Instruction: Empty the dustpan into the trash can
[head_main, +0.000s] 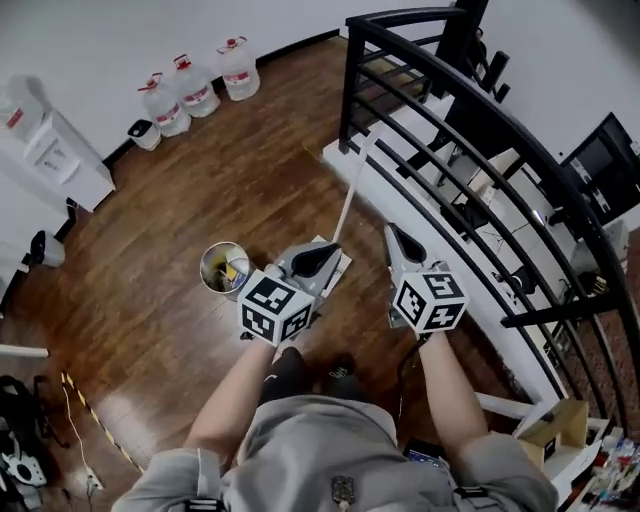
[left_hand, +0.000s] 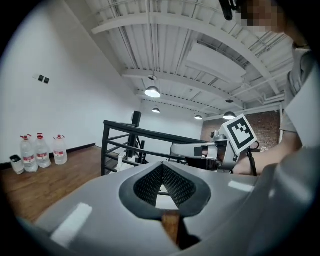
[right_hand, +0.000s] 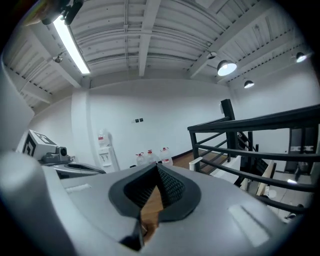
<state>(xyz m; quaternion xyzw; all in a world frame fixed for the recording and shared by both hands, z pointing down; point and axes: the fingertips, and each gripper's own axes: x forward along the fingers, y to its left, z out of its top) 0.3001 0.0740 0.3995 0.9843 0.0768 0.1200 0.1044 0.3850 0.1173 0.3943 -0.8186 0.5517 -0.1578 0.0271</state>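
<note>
Left gripper and right gripper are being held closed, empty; can beside the left is likely being endangered by any swing.

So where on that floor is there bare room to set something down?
The widest free patch is the brown wooden floor between the three clear water bottles at the wall and the round metal trash can. More bare boards lie left of the can. It is crowded along the black metal railing on the right.
</note>
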